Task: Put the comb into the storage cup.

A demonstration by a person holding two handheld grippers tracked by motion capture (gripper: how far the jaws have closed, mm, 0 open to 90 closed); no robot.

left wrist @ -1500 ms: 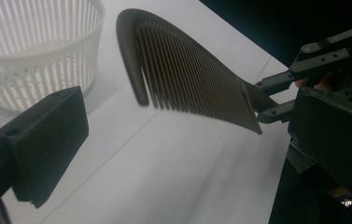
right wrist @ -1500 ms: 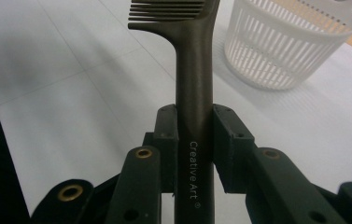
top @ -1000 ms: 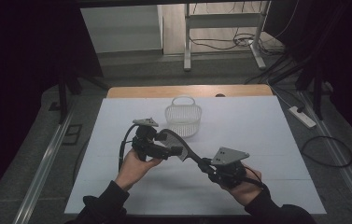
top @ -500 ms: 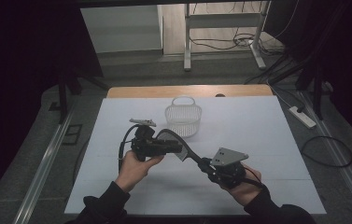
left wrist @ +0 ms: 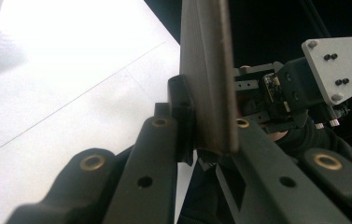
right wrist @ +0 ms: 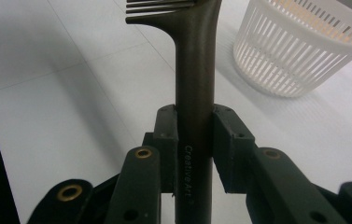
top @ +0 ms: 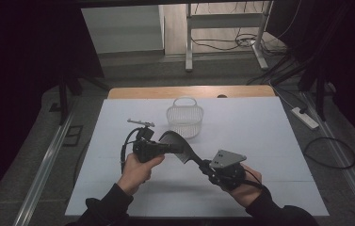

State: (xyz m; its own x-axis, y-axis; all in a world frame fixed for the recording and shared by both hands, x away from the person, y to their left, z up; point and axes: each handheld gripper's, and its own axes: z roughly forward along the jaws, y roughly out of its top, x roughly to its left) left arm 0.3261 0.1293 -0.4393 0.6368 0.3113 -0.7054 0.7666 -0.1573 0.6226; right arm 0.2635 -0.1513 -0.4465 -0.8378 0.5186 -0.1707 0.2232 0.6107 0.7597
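A dark comb with a long handle hangs above the white table, held between both grippers. My right gripper is shut on the handle, and the comb's teeth point away toward the basket. In the high view that gripper sits at the lower right with its grey plate on top. My left gripper has just been closing and now pinches the comb's flat head edge-on. It shows left of centre in the high view. The right gripper's body appears beyond the comb.
A white slatted basket with a handle stands upright at the back centre of the table, just beyond the comb. A wooden strip edges the far side. Cables, a power strip and a metal stand lie on the floor around.
The left gripper's jaws have come together on the comb's head, and the left hand has shifted slightly. The right hand and the basket have stayed put.
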